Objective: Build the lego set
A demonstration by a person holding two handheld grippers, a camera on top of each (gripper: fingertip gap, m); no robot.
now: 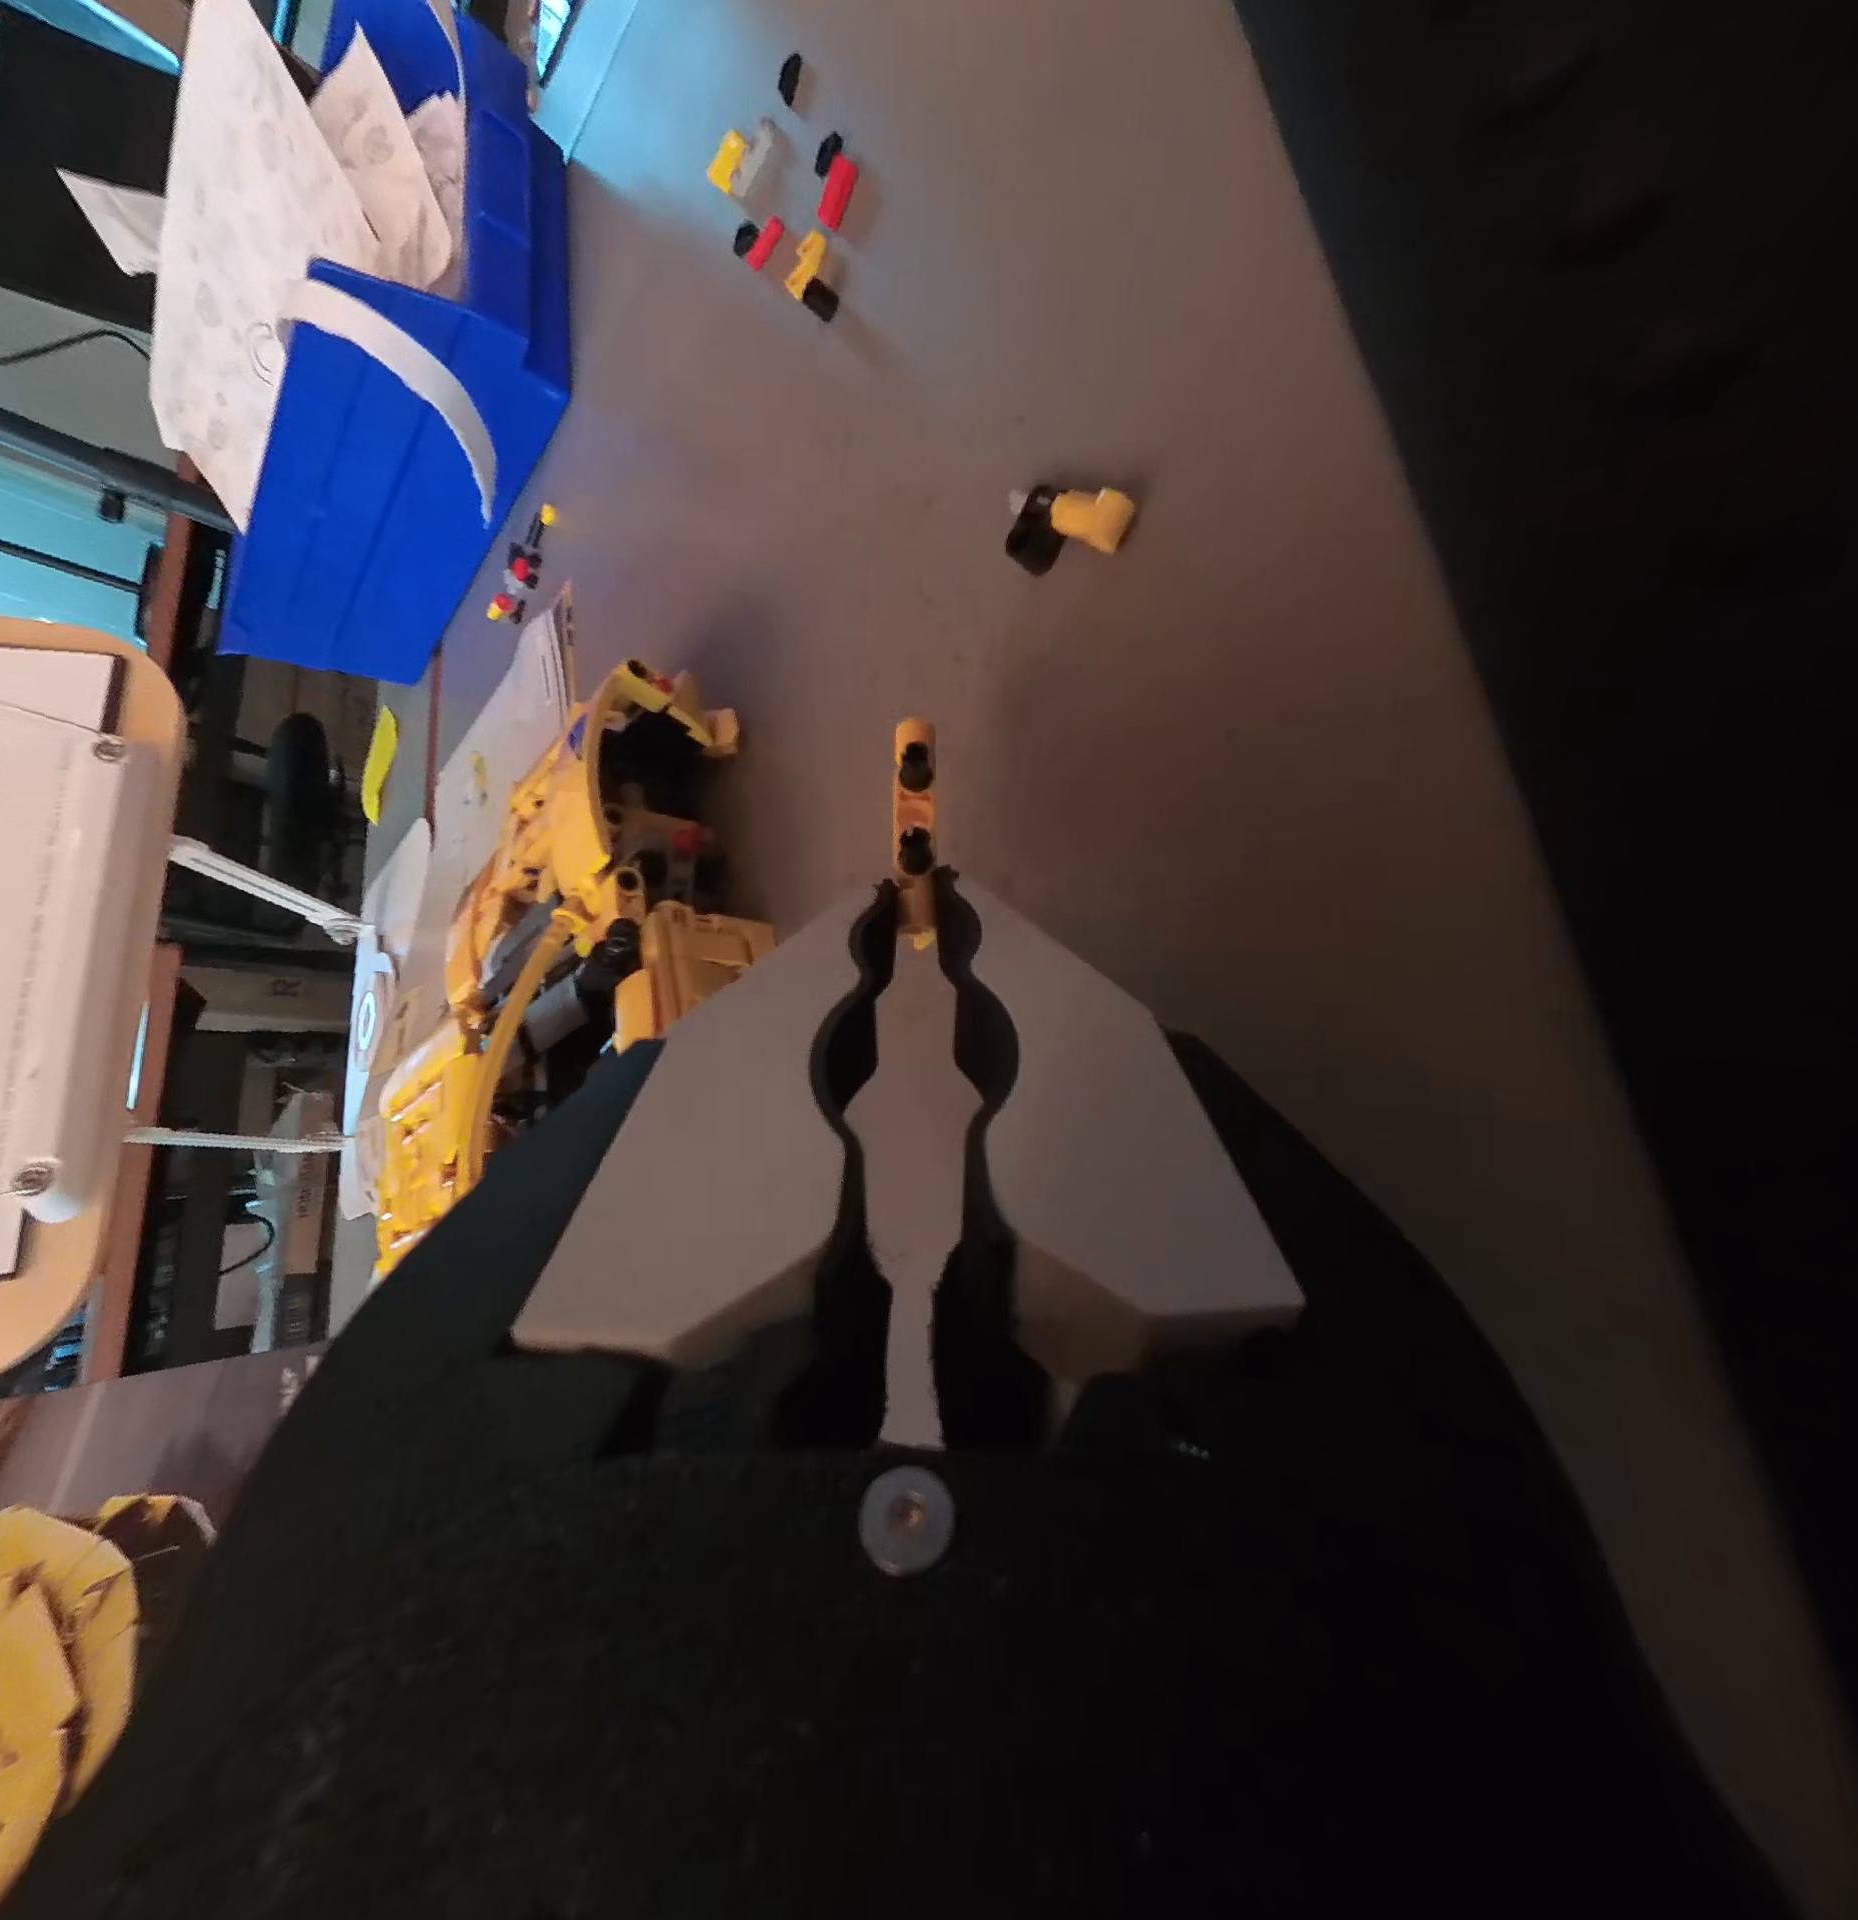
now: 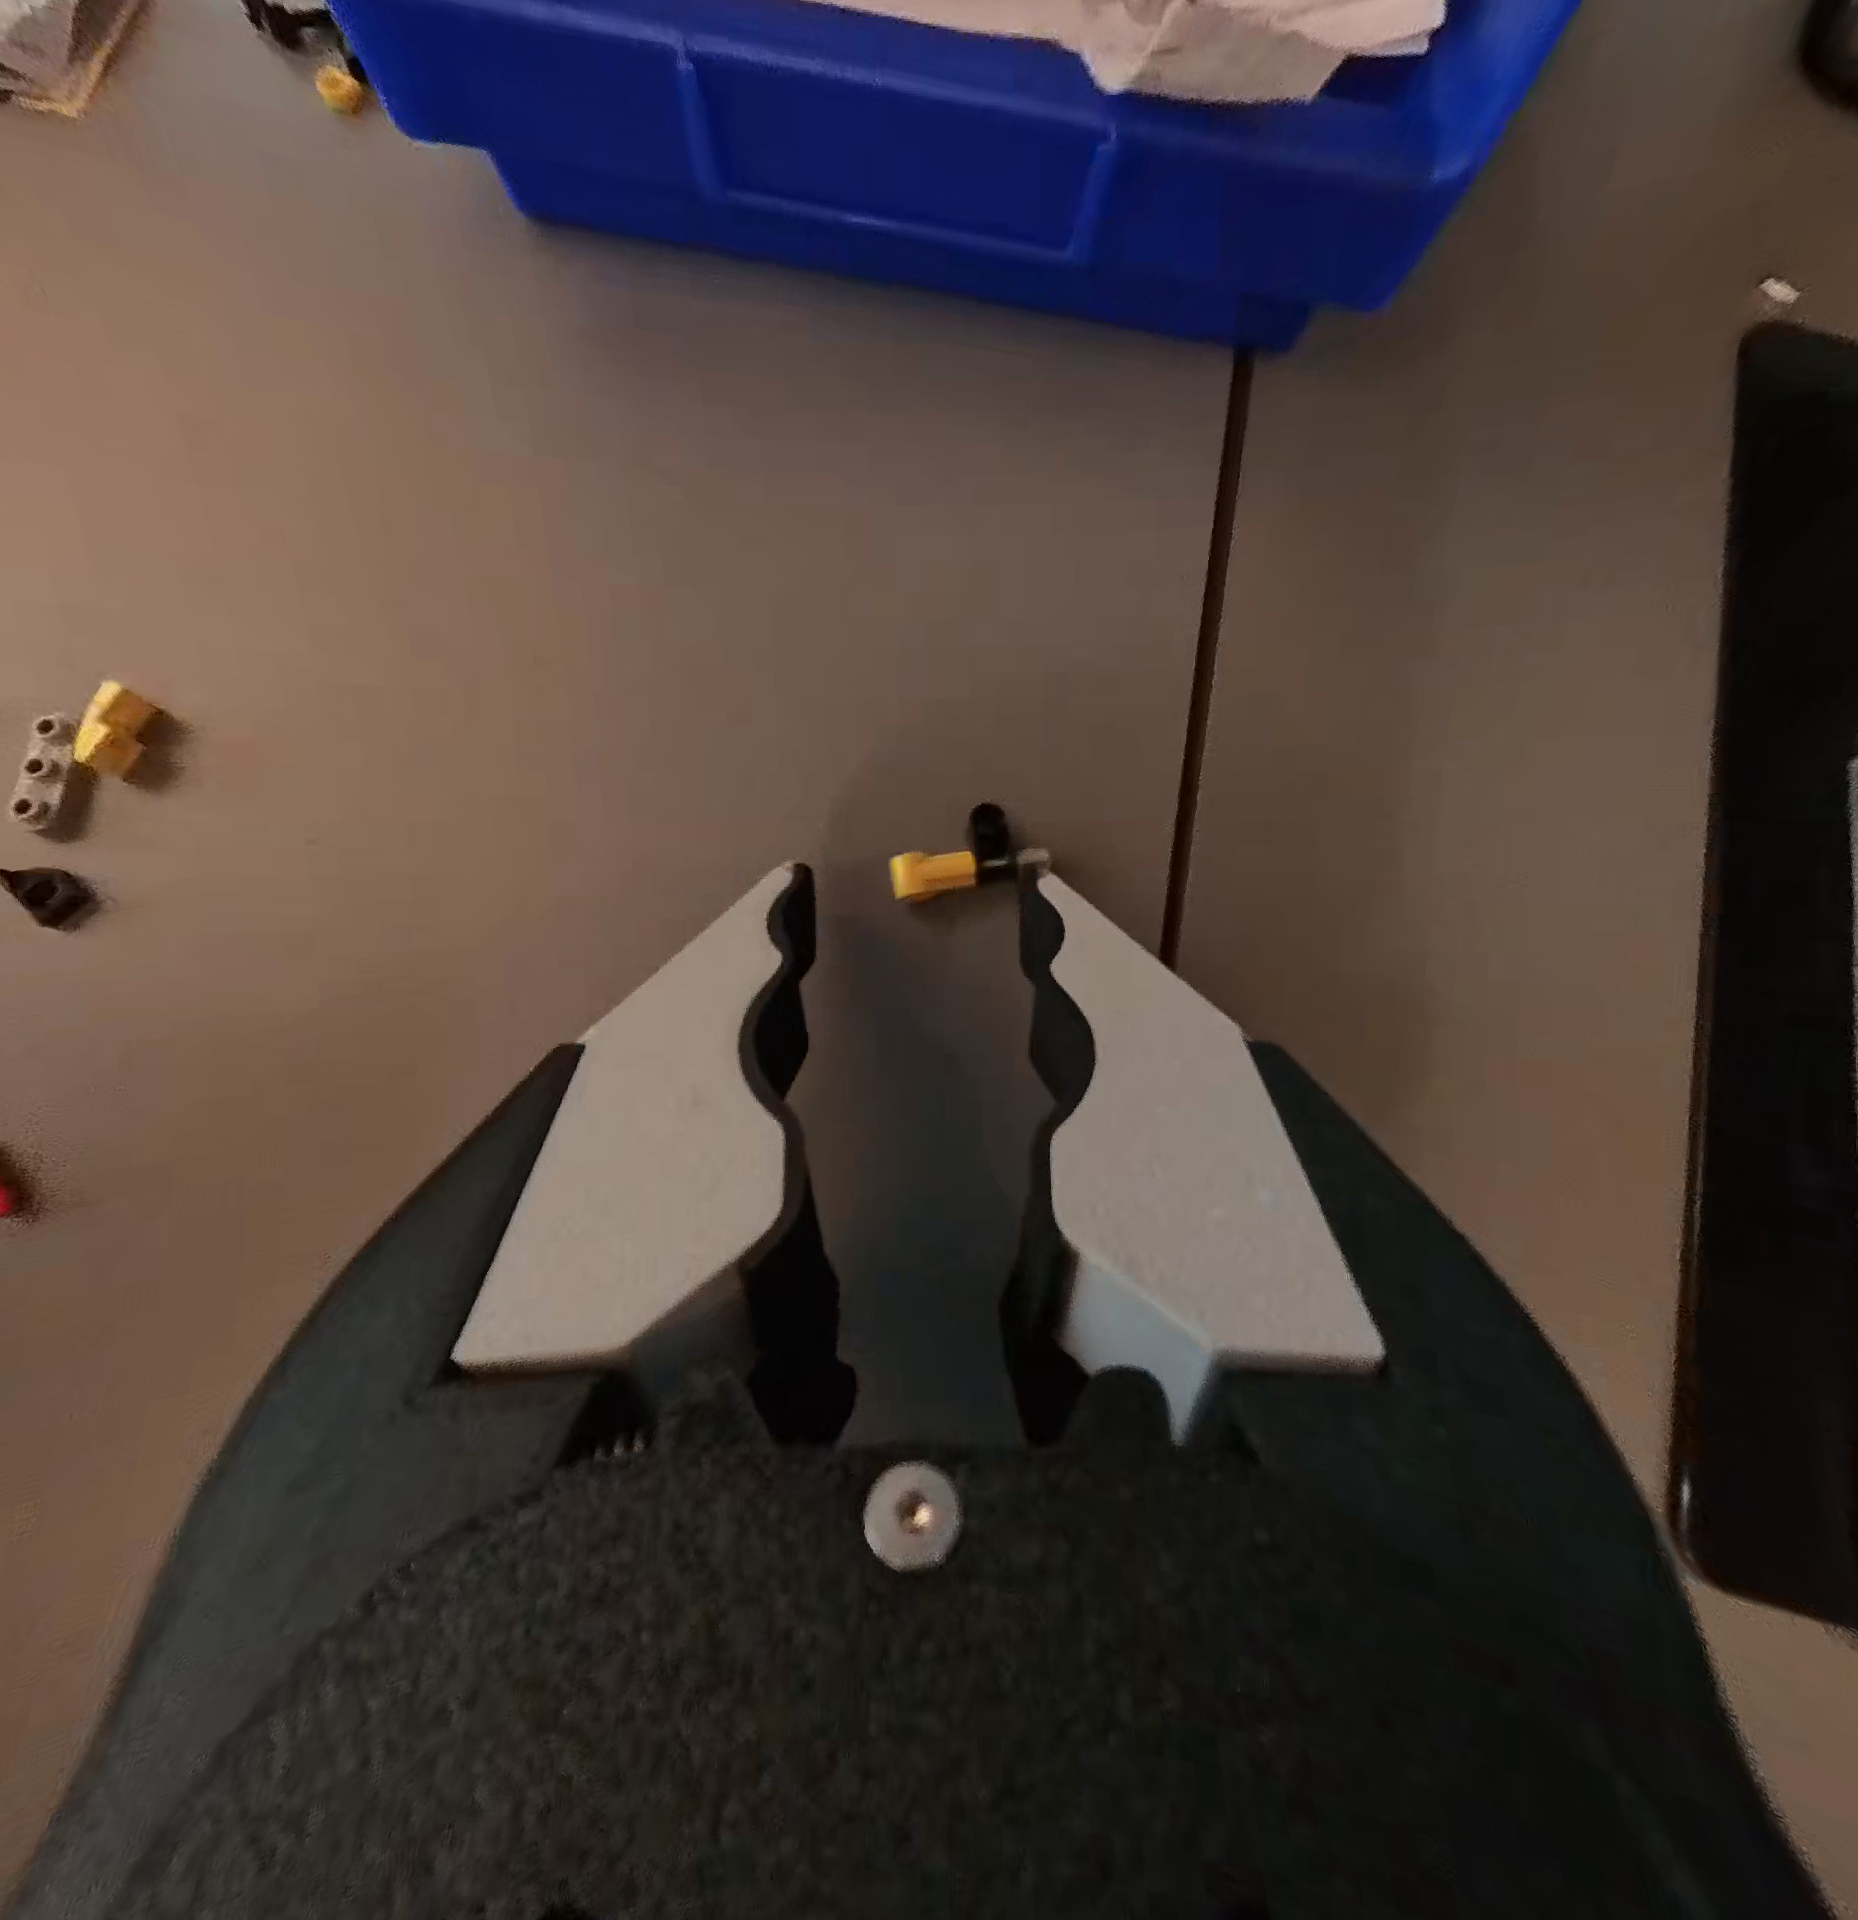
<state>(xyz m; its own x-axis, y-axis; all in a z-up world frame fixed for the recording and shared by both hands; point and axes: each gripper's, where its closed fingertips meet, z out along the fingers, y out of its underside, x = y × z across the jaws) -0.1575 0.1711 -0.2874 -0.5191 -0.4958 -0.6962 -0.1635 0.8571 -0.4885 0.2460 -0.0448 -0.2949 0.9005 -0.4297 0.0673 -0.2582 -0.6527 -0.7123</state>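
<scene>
Pinching the near end of a short yellow beam [image 1: 916,821], my left hand-held gripper [image 1: 914,904] has its tips drawn together on that piece. The beam runs straight out from the tips along the line of the fingers, its long axis pointing away from me, with two black pins showing in its holes. I cannot tell whether its far end touches the grey counter [image 1: 1164,727] or hangs above it.

My right hand-held gripper [image 2: 914,883] has its jaws spread apart with nothing between them. Just past its tips lies a small yellow-and-black connector [image 2: 956,868], flat on the counter. Its long axis runs crosswise to my fingers: the yellow end points to the left, the black part sits toward the right fingertip with a short grey stub at the end, very close to that tip; I cannot tell if they touch. In the left wrist view the same connector [image 1: 1070,525] lies beyond the beam, well apart from it.

Beside my left fingers stands the large, partly built yellow model [image 1: 582,894], resting on papers. Farther out, a loose cluster of yellow, red, black and grey pieces [image 1: 790,218] is scattered on the counter. At the far edge sits a blue bin [image 2: 904,166] holding crumpled paper bags [image 1: 270,208]. A dark seam [image 2: 1205,644] crosses the counter just right of the connector.
</scene>
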